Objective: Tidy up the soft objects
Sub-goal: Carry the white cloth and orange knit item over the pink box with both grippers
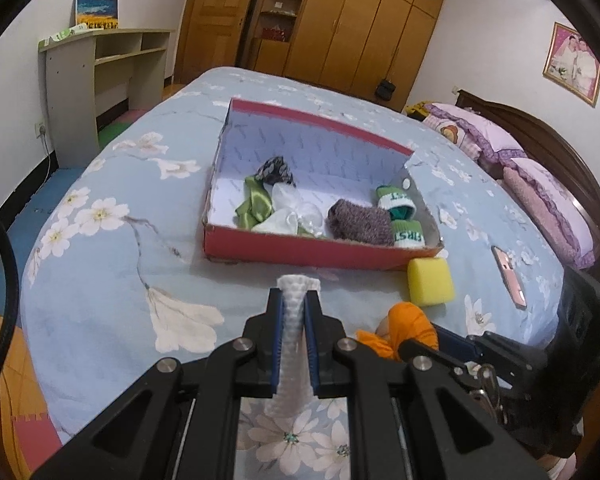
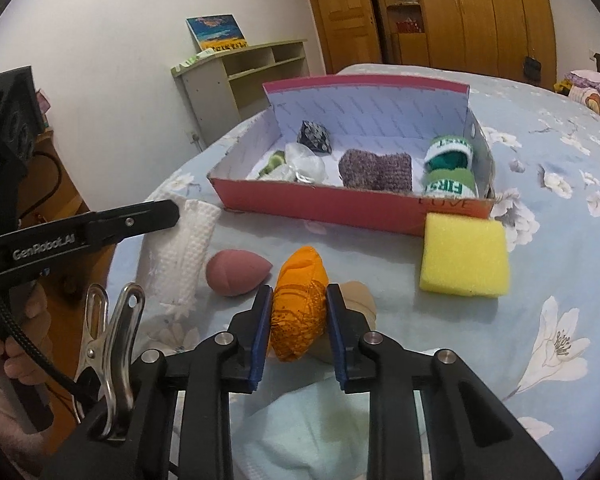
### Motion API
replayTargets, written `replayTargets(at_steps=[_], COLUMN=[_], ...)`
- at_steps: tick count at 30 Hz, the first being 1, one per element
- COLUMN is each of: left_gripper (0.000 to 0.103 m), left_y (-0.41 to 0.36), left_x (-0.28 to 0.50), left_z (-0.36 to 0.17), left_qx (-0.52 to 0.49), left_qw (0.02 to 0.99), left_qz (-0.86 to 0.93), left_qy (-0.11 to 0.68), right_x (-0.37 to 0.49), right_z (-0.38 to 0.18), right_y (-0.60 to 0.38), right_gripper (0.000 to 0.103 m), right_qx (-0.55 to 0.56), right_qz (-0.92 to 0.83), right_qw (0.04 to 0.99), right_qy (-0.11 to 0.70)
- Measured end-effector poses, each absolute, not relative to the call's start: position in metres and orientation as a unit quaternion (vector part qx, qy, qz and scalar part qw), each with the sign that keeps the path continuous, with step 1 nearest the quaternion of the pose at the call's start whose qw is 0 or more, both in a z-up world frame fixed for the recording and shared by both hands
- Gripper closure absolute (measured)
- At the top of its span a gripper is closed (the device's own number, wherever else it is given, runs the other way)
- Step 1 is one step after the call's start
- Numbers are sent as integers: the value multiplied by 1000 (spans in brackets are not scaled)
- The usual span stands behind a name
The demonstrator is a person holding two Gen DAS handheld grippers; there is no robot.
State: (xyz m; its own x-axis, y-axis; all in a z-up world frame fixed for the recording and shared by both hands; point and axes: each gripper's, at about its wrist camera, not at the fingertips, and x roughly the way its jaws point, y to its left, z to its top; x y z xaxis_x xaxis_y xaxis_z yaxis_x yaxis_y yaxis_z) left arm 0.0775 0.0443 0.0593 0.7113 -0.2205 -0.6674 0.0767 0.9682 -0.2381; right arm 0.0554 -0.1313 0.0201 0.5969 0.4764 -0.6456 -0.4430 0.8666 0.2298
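Inside the red box [image 1: 300, 250] lie socks [image 1: 398, 216] and ribbons already. Left gripper [image 1: 294, 322] clamps a white cloth [image 1: 294, 312]; right gripper [image 2: 298, 320] squeezes an orange pouch [image 2: 298, 300], while sponge [image 2: 464, 256] and pink egg [image 2: 236, 272] wait on the bed

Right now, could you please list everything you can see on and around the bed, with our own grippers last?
shoebox: one, red outside, white inside, on the bedspread
knit item: one, purple, in the box
green-and-white socks: rolled bundle, box's right end
green ribbon: one, box's left part
clear plastic wrap: crumpled, beside the ribbon
dark patterned cloth: one, behind the ribbon
sponge: one, yellow, in front of the box
makeup sponge: one, pink, on the bed
phone: one, pink, on the bed
pillows: purple, at the headboard
left gripper: shut on white cloth
right gripper: shut on orange cloth bundle
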Motion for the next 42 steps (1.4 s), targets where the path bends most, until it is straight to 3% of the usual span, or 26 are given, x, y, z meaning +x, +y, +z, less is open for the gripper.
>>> replayTargets(at_steps=[32,42], left_gripper=[92,92], left_y=[48,46], left_x=[128,146], left_z=[124,116], left_qx=[-54,-42], left_qw=[950,952], left_qz=[-64,-64], left_qy=[300,295], right_x=[80,99], right_z=[80,85], right_y=[-138,-138], right_gripper=[76,76], right_qx=[21,10], right_qz=[279,265], right_qw=[912,919], right_qy=[300,291])
